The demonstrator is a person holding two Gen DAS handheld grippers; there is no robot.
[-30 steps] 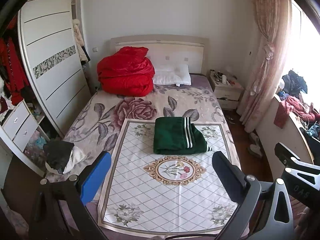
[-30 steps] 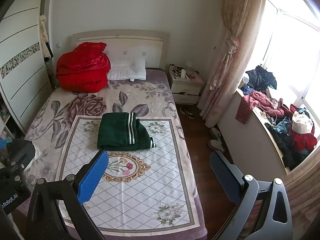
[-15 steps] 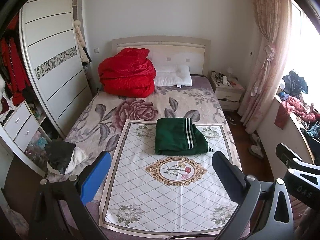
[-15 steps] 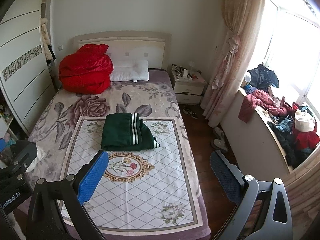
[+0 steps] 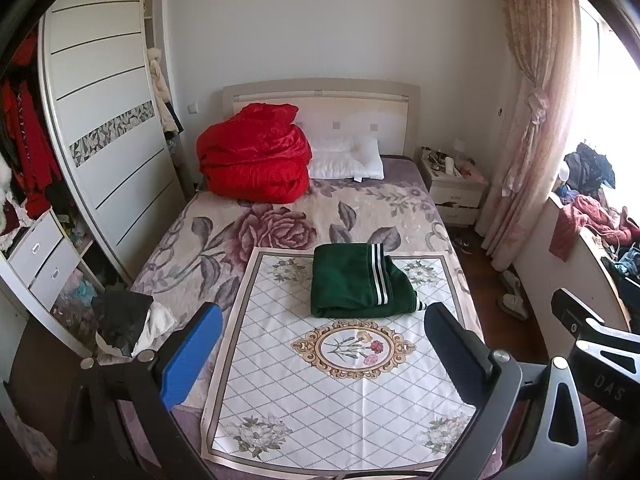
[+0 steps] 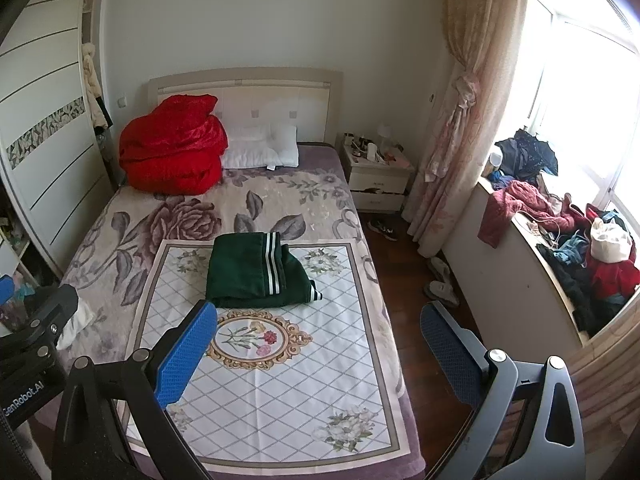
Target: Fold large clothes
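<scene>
A dark green garment with white stripes [image 5: 356, 282] lies folded into a compact rectangle on a white diamond-patterned cloth [image 5: 344, 392] spread over the bed; it also shows in the right wrist view [image 6: 256, 274]. My left gripper [image 5: 324, 350] is open and empty, held back above the foot of the bed, well short of the garment. My right gripper [image 6: 320, 350] is open and empty, held over the bed's right front edge. The right gripper's body shows at the left view's right edge [image 5: 592, 344].
A red quilt [image 5: 256, 164] and a white pillow [image 5: 346, 158] lie at the headboard. A wardrobe [image 5: 104, 132] stands left, a nightstand [image 5: 454, 184] right. Clothes pile on the window ledge [image 6: 568, 240]. Black and white clothes [image 5: 128, 320] lie at the bed's left edge.
Both grippers have drawn slightly back and up from the bed; the garment sits a little lower in both views. Nothing on the bed has moved.
</scene>
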